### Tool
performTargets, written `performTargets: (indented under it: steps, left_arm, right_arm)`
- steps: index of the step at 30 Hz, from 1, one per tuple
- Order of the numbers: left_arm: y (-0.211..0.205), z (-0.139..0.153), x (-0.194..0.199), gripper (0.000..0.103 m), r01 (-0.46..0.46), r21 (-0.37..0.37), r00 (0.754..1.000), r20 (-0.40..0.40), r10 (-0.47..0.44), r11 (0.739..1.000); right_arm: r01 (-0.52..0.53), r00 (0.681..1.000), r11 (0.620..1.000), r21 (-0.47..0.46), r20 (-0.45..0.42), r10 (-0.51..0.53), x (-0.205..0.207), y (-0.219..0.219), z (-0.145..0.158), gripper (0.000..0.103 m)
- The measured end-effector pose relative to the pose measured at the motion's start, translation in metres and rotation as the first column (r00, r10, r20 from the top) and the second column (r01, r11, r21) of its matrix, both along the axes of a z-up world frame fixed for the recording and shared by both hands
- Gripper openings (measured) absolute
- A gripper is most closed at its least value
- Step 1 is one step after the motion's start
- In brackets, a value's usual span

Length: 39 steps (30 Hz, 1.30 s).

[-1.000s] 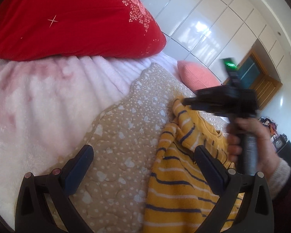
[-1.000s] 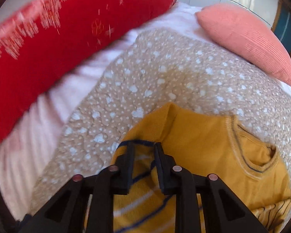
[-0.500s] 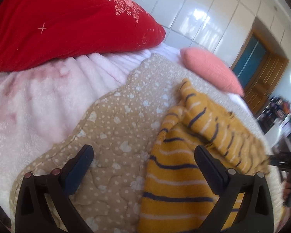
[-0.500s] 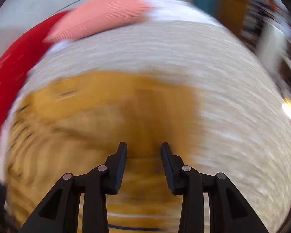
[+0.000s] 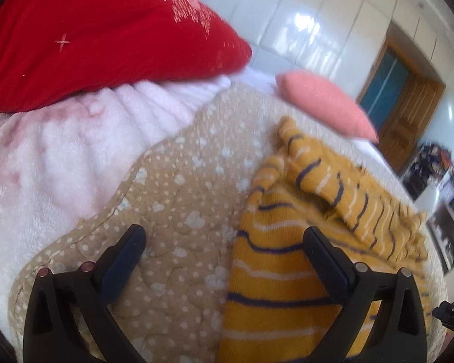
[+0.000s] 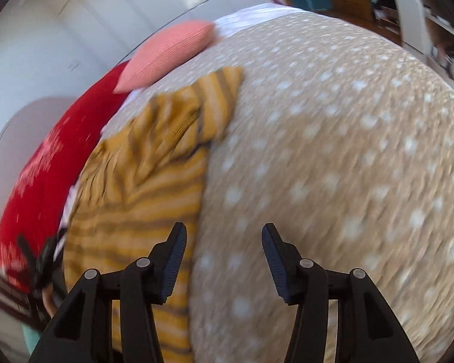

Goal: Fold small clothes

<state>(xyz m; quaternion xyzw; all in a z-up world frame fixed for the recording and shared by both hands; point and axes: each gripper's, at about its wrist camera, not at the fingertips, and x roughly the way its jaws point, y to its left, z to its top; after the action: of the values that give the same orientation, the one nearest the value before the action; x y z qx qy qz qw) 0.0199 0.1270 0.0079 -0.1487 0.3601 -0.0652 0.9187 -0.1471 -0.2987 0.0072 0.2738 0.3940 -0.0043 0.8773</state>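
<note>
A small yellow sweater (image 5: pixel 287 272) with dark and white stripes lies on a beige dotted quilt (image 5: pixel 181 211). One sleeve is folded across its body. My left gripper (image 5: pixel 224 242) hovers wide open over the sweater's left edge, one finger above the quilt, the other above the stripes. In the right wrist view the sweater (image 6: pixel 142 187) lies left of centre. My right gripper (image 6: pixel 224 242) is above the sweater's right edge; its jaws are opening and nothing is between them. The right view is blurred by motion.
A big red pillow (image 5: pixel 106 36) and a pink fleece blanket (image 5: pixel 60 151) lie at the back left. A small pink cushion (image 5: pixel 324 103) sits behind the sweater. White wall panels and a wooden door (image 5: pixel 408 115) stand beyond the bed. Bare quilt (image 6: pixel 348 166) spreads right of the sweater.
My right gripper let go of the striped sleeve, swung across to the sweater's right side and opened wider. The sleeve now lies folded over the body. The left gripper barely shifted.
</note>
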Motion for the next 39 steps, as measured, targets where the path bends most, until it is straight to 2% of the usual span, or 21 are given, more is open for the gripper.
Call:
performTargets:
  steps: [1, 2, 3, 5, 6, 8, 10, 15, 19, 21, 23, 25, 27, 32, 35, 39]
  left_arm:
    - [-0.008, 0.005, 0.001, 0.1, 0.03, 0.089, 0.997, -0.08, -0.023, 0.996]
    - [-0.011, 0.013, -0.006, 0.089, 0.044, 0.125, 0.993, -0.11, -0.031, 0.991]
    - [-0.009, 0.026, -0.019, 0.084, 0.067, 0.094, 0.993, -0.103, -0.057, 0.993]
    - [-0.001, 0.055, -0.051, 0.085, 0.109, 0.01, 0.994, -0.033, -0.109, 0.994]
    - [0.003, 0.065, -0.063, 0.086, 0.106, 0.013, 0.994, 0.001, -0.106, 0.994]
    - [0.012, 0.088, -0.097, 0.098, 0.034, 0.069, 0.996, 0.081, -0.04, 0.997]
    - [0.022, 0.093, -0.115, 0.099, -0.01, 0.071, 0.995, 0.1, 0.003, 0.997]
    - [0.051, 0.068, -0.12, 0.099, -0.027, -0.009, 1.0, -0.016, 0.027, 1.0]
    - [0.072, 0.036, -0.108, 0.099, -0.051, -0.164, 0.994, -0.099, 0.035, 0.985]
    - [0.072, 0.023, -0.099, 0.099, -0.047, -0.205, 0.993, -0.117, 0.023, 0.978]
    - [0.064, 0.015, -0.094, 0.099, -0.031, -0.2, 0.992, -0.128, 0.005, 0.979]
    - [0.049, 0.012, -0.094, 0.099, -0.011, -0.138, 0.993, -0.118, -0.006, 0.99]
    - [0.035, 0.013, -0.098, 0.099, 0.031, -0.112, 0.993, -0.107, -0.043, 0.993]
    - [0.019, 0.0, -0.114, 0.099, 0.098, -0.18, 0.985, -0.122, -0.121, 0.979]
    - [0.012, -0.008, -0.123, 0.099, 0.109, -0.188, 0.98, -0.147, -0.137, 0.976]
    - [0.011, -0.023, -0.13, 0.099, 0.125, -0.277, 0.963, -0.199, -0.184, 0.953]
  right_arm:
    - [-0.012, 1.0, 1.0, 0.005, 0.01, 0.012, -0.003, 0.006, -0.004, 0.057]
    - [-0.021, 1.0, 1.0, 0.01, 0.019, 0.021, -0.004, 0.01, -0.005, 0.059]
    - [-0.024, 0.999, 1.0, 0.013, 0.024, 0.024, -0.005, 0.013, -0.005, 0.059]
    - [-0.013, 0.999, 1.0, 0.021, 0.037, 0.012, -0.02, 0.009, -0.007, 0.06]
    - [-0.009, 0.999, 1.0, 0.028, 0.043, 0.008, -0.023, 0.008, -0.007, 0.061]
    - [-0.006, 0.999, 0.999, 0.036, 0.047, 0.004, -0.03, 0.005, -0.008, 0.065]
    - [-0.003, 0.999, 0.999, 0.044, 0.043, 0.001, -0.034, 0.004, -0.012, 0.065]
    - [-0.037, 0.998, 0.999, 0.018, 0.043, 0.036, -0.04, 0.016, -0.017, 0.067]
    - [-0.048, 0.998, 0.997, -0.054, 0.03, 0.05, -0.036, 0.029, -0.02, 0.072]
    - [-0.055, 0.998, 0.994, -0.09, 0.025, 0.057, -0.033, 0.036, -0.02, 0.076]
    - [-0.06, 0.998, 0.99, -0.13, 0.018, 0.063, -0.029, 0.045, -0.02, 0.082]
    - [-0.08, 0.996, 0.983, -0.167, 0.014, 0.084, -0.025, 0.058, -0.02, 0.083]
    - [-0.1, 0.995, 0.978, -0.185, 0.012, 0.104, -0.024, 0.069, -0.02, 0.083]
    - [-0.206, 0.977, 0.979, -0.009, 0.059, 0.206, -0.027, 0.09, -0.025, 0.084]
    - [-0.202, 0.977, 0.978, 0.05, 0.084, 0.198, -0.033, 0.086, -0.029, 0.084]
    - [-0.246, 0.969, 0.942, 0.228, 0.094, 0.23, -0.044, 0.068, -0.044, 0.084]
